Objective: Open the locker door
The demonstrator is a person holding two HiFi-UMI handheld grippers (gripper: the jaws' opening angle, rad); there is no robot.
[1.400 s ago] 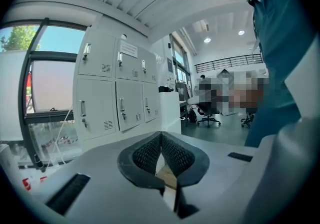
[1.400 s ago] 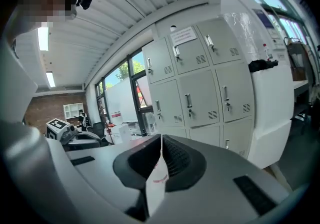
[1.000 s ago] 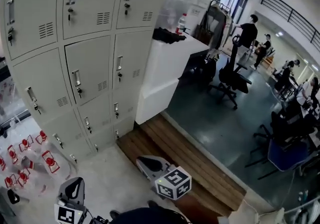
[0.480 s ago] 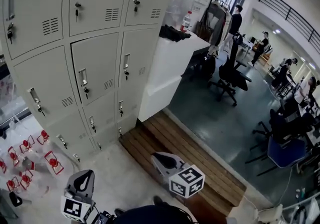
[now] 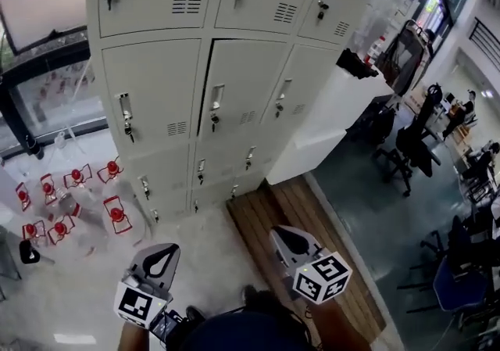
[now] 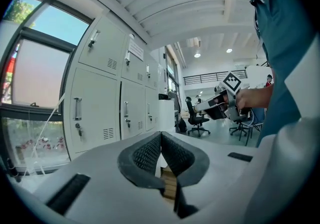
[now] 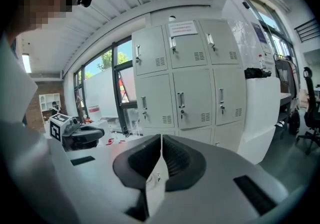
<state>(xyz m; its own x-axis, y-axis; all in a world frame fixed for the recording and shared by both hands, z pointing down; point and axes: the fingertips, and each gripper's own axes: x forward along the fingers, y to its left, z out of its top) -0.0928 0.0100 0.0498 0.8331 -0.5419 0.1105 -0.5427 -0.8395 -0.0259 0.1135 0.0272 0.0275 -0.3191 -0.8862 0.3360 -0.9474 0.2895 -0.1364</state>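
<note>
One: Both the left gripper (image 5: 162,262) and the right gripper (image 5: 293,241) hang low in the head view, their fingers pressed together on nothing. Why?
Two: I judge they are only approaching. The tall grey metal locker bank (image 5: 238,84) stands well apart, every door closed.
One: And the left gripper view?
Two: The left gripper (image 6: 161,135) is closed and empty, with open floor before the locker bank (image 6: 95,113).
One: The right gripper view?
Two: The right gripper (image 7: 161,140) is the same. The white block counter (image 7: 260,113) beside the locker bank's right edge may limit a door's swing.
</note>
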